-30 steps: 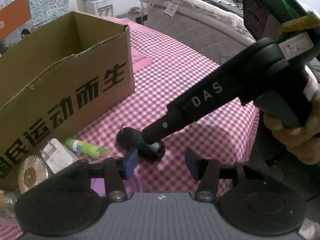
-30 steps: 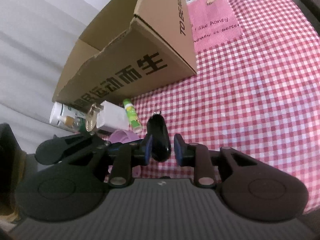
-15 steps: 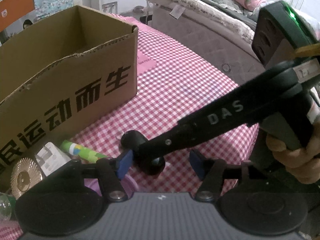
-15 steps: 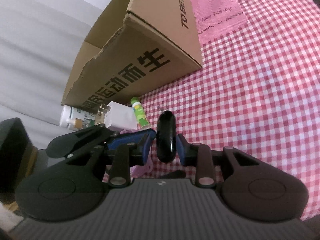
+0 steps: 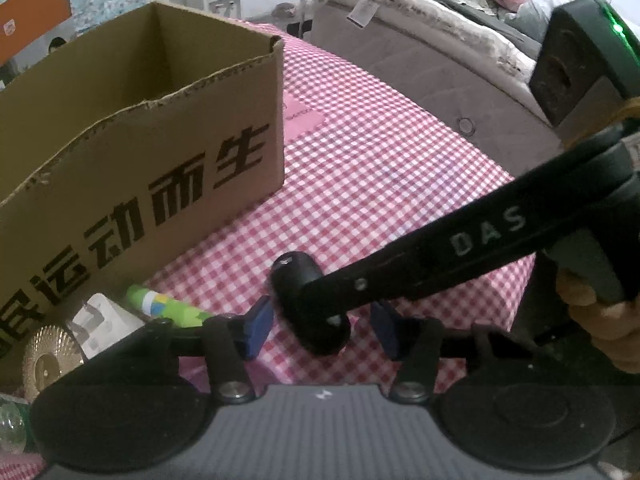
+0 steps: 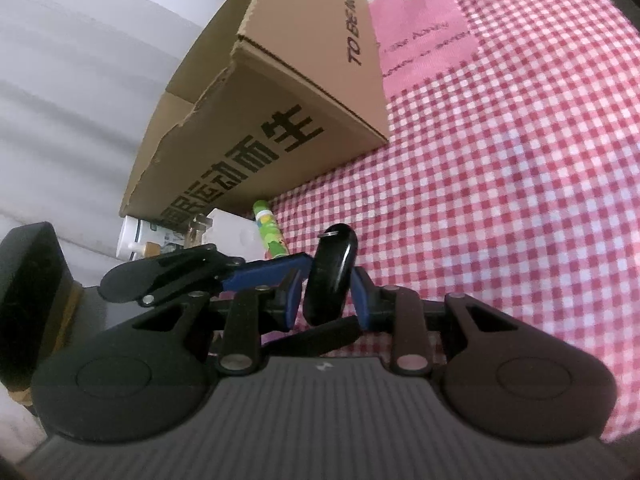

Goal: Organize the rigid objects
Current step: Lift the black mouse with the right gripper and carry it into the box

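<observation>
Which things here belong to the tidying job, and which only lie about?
Job:
right gripper, shut on the black key fob
cardboard box
green tube
white plug
gold disc

Lying about:
checked cloth
bed

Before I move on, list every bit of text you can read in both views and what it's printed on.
"运动而生": cardboard box, long side; characters further left are cut off.
"TO BE" plus a blurred word: box end face.
"DAS": right gripper's arm, in the left wrist view.
Pink cloth patch: cursive lines, too blurred to read.
Green tube: print too small.
</observation>
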Available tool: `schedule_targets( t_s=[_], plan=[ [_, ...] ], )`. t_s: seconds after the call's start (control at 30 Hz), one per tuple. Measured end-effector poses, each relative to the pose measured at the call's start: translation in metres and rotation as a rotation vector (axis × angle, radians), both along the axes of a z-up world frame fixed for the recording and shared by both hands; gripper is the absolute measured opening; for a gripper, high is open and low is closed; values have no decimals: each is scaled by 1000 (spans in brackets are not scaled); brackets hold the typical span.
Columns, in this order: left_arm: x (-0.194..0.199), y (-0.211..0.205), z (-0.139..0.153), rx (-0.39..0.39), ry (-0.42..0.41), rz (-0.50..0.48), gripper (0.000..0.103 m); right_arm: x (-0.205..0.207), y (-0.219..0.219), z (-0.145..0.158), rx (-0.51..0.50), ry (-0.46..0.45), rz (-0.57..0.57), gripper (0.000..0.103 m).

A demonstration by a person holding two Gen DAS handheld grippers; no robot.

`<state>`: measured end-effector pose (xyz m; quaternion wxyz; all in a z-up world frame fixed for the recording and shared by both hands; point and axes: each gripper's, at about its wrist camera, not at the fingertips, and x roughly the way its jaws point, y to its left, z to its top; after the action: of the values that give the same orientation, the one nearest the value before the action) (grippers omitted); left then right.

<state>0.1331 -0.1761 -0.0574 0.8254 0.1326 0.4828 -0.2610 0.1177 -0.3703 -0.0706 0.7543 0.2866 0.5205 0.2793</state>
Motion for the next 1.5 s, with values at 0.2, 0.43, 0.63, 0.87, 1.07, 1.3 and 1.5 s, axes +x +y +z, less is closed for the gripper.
schedule_targets(
  t_s=[0.2, 0.43, 0.63, 0.87, 1.07, 1.3, 1.5],
  plan=[
    [2, 2, 2, 2, -13, 10, 42, 2, 3, 3, 61, -27, -1, 25],
    [6, 2, 2, 9, -19, 23, 37, 8, 4, -4, 24, -28, -31, 22],
    [0, 6, 10, -14, -38, 30, 35, 4, 12, 2, 8, -57, -44, 17],
    [-17, 14, 38, -64, -107, 34, 34, -9, 25, 33, -42, -147, -49, 16],
    [-37, 30, 72, -119, -194, 48, 34, -22, 40, 71, -86, -248, -48, 16],
    [-44, 59, 112, -166, -294, 102, 34, -19, 63, 119, -118, -372, -18, 16],
    [-26, 92, 147, -156, -368, 180, 34, 11, 100, 159, -111, -458, 53, 16]
  ],
)
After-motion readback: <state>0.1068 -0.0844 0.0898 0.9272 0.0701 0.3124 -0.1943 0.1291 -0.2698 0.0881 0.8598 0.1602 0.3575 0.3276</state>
